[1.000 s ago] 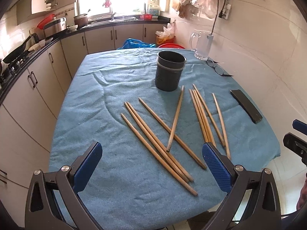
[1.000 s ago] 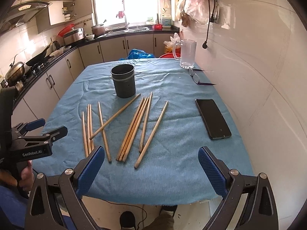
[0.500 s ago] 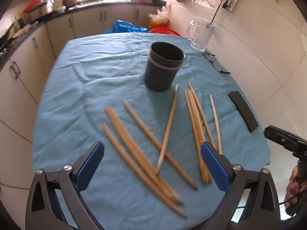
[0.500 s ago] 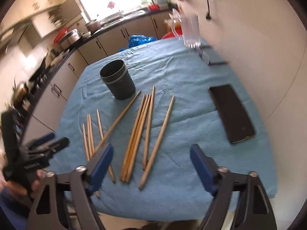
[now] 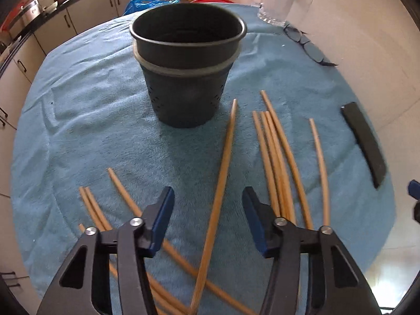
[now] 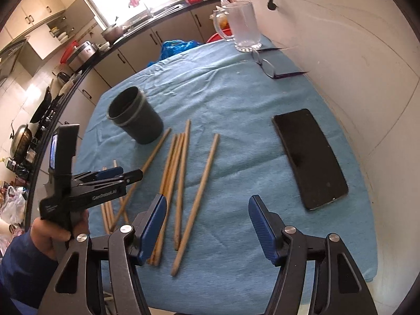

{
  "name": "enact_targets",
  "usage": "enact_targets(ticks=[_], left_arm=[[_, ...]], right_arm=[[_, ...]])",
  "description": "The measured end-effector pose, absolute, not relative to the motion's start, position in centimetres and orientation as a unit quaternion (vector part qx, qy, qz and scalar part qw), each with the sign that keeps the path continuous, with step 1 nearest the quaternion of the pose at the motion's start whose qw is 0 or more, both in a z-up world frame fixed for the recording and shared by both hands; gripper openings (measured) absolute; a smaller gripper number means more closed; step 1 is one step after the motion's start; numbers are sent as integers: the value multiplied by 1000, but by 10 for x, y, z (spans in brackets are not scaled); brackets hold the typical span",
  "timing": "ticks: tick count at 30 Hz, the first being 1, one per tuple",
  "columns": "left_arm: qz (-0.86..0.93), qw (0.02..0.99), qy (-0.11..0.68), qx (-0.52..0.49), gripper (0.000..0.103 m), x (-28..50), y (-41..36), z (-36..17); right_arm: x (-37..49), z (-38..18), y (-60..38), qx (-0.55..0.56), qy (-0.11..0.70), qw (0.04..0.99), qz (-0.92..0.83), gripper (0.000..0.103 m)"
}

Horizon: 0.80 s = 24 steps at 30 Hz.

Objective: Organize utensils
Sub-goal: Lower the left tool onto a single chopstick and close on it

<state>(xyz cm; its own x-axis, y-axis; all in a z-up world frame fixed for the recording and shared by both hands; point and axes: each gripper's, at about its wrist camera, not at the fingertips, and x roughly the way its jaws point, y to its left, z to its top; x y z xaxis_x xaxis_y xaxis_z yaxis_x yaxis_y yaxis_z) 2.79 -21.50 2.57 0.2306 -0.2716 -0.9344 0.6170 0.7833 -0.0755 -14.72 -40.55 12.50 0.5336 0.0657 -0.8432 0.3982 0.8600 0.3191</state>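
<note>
Over the blue cloth [image 6: 236,99] the right gripper [image 6: 207,225] hangs with its jaws apart and just been closing, a loose chopstick [image 6: 195,204] lying between them, untouched. More chopsticks [image 6: 170,173] fan out toward the dark cup [image 6: 136,120]. A hand [image 6: 52,233] at left holds the left gripper [image 6: 123,176] above them. A phone [image 6: 309,157] lies right, glasses [image 6: 267,65] and a glass mug [image 6: 244,26] beyond.

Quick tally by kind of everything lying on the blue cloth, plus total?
Wooden chopsticks: 10
Dark utensil holder: 1
Glass mug: 1
Eyeglasses: 1
Black phone: 1
Total: 14
</note>
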Motion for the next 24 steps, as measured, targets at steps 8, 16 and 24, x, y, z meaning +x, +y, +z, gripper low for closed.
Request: enact_targets(ticks=[8, 16, 24], left_arm=[[-273, 772, 549, 171, 15, 11, -213, 19], [-270, 758, 576, 143, 14, 7, -198, 21], [-258, 765, 571, 148, 35, 26, -208, 20]], right_arm=[[-118, 106, -424, 262, 502, 820, -84, 69], [-58, 57, -435, 297, 555, 774, -71, 31], [-20, 30, -441, 278, 590, 754, -81, 30]])
